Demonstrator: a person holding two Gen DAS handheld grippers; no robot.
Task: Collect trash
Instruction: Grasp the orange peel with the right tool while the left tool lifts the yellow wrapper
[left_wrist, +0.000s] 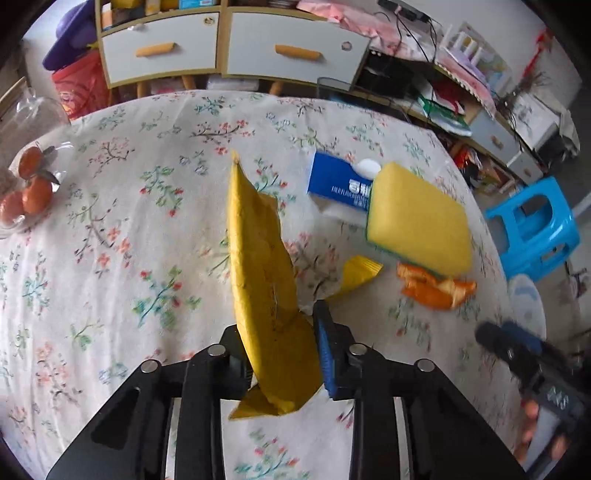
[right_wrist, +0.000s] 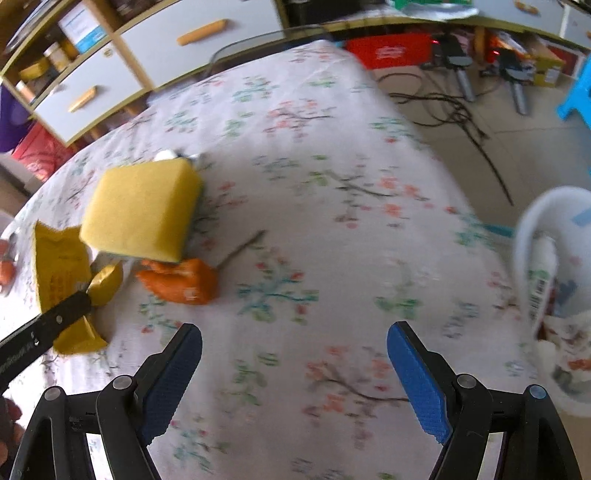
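Left gripper (left_wrist: 284, 354) clamped on yellow wrapper (left_wrist: 258, 266), lifted above mid-tabletop (left_wrist: 110, 229). Right gripper (right_wrist: 293, 354) spread wide, empty, near white bin (right_wrist: 554, 295) off right edge. Risk judged: thin wrapper slipping free in transit; orange wrapper (right_wrist: 181, 280) uncollected beside sponge (right_wrist: 140, 214).

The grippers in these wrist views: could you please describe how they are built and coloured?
Both the left gripper and right gripper have black angular linkage frames with round silver pivot pins. Their fingers carry blue ribbed pads. No cables or sleeves show.
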